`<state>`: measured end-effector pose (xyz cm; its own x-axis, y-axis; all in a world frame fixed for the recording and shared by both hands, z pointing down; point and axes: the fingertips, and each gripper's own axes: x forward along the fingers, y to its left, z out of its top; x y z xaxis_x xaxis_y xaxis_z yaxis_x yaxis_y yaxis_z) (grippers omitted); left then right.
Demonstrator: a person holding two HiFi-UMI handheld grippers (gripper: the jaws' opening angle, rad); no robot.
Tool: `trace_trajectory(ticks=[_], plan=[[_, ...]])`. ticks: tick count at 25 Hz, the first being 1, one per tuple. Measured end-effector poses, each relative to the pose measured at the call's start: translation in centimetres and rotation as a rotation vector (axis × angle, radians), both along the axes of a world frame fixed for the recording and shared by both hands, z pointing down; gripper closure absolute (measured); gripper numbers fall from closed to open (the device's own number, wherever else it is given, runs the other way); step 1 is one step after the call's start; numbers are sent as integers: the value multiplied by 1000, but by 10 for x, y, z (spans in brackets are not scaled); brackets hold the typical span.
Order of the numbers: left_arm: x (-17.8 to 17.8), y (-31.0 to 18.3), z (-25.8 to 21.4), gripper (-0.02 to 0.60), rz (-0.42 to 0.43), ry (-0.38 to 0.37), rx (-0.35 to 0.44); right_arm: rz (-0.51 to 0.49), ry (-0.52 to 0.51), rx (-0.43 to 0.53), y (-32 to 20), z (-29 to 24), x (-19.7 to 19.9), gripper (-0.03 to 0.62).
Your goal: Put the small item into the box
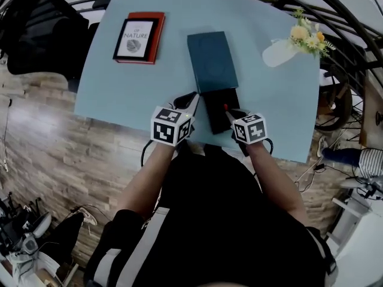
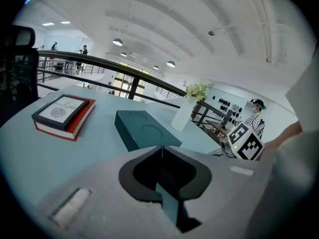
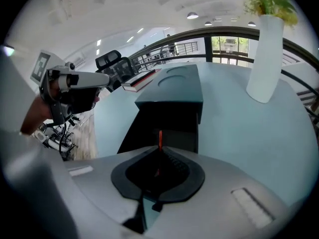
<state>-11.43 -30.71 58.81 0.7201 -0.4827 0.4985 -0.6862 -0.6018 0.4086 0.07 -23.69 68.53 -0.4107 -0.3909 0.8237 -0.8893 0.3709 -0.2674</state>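
A teal box (image 1: 212,60) lies mid-table with its black tray (image 1: 218,109) drawn out toward me. My right gripper (image 1: 231,115) is over the tray's right side, shut on a thin small red item (image 1: 226,107). In the right gripper view the red item (image 3: 160,137) sticks up from the closed jaws of the right gripper (image 3: 159,147), just in front of the black tray (image 3: 164,126) and teal box (image 3: 172,86). My left gripper (image 1: 190,102) sits beside the tray's left edge. In its own view the left gripper (image 2: 162,152) is shut and holds nothing, with the teal box (image 2: 144,132) ahead.
A red-edged book (image 1: 139,37) lies at the table's far left, also seen as the book (image 2: 64,114). A white vase with flowers (image 1: 286,48) stands at the far right, and the vase (image 3: 266,59) is close on the right. The table's near edge (image 1: 119,117) runs just behind the grippers.
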Motion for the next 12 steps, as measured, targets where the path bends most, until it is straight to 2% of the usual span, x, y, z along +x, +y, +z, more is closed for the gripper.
trace_trajectory(ticks=[7,12], plan=[[-4,5,-1,574,-9,11,-5,-74,103,-12,4,5,-5,579],[-3,7,0,574,6,14,-5,-100,128,-65,5,12,-7,579]])
